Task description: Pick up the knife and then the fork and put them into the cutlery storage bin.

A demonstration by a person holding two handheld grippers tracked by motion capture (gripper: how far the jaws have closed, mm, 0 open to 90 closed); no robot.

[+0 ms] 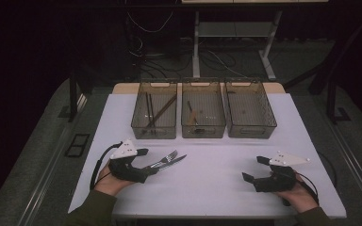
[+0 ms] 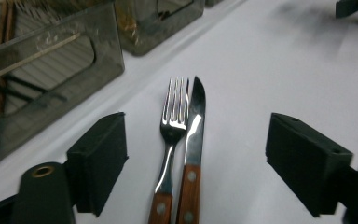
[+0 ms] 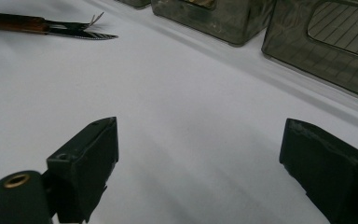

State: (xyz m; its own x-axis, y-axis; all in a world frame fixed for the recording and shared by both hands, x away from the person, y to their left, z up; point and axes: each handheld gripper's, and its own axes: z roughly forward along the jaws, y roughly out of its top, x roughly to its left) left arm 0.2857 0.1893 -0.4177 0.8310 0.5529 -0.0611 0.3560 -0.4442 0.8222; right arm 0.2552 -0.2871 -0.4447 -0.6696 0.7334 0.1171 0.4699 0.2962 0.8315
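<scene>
The left gripper [image 2: 196, 154] was spread wide over the white table [image 1: 217, 179], its black jaws standing either side of two wooden-handled pieces of cutlery and touching neither. Between those jaws lay the steel fork with the reddish wooden handle [image 2: 172, 140] and, just beside it on its right in the left gripper view, the steel table knife with the riveted wooden handle [image 2: 193, 154] — parallel, handles toward the gripper, tips pointing away. In the high view the pair lay close in front of the left gripper [image 1: 143, 165], well short of the three smoky translucent plastic bins [image 1: 202, 113] at the far edge.

To do the pick well, the jaws probably needed to settle on one piece only: the two handles lay so close that a plain squeeze would likely catch both. Shifting sideways to centre over one handle, coming down low to the table, and closing on the wood rather than the slick steel looked the safer course.

The right gripper [image 1: 259, 176] rested near the table's right side, jaws wide apart and holding nothing — only bare white surface lay between them in the right gripper view.
</scene>
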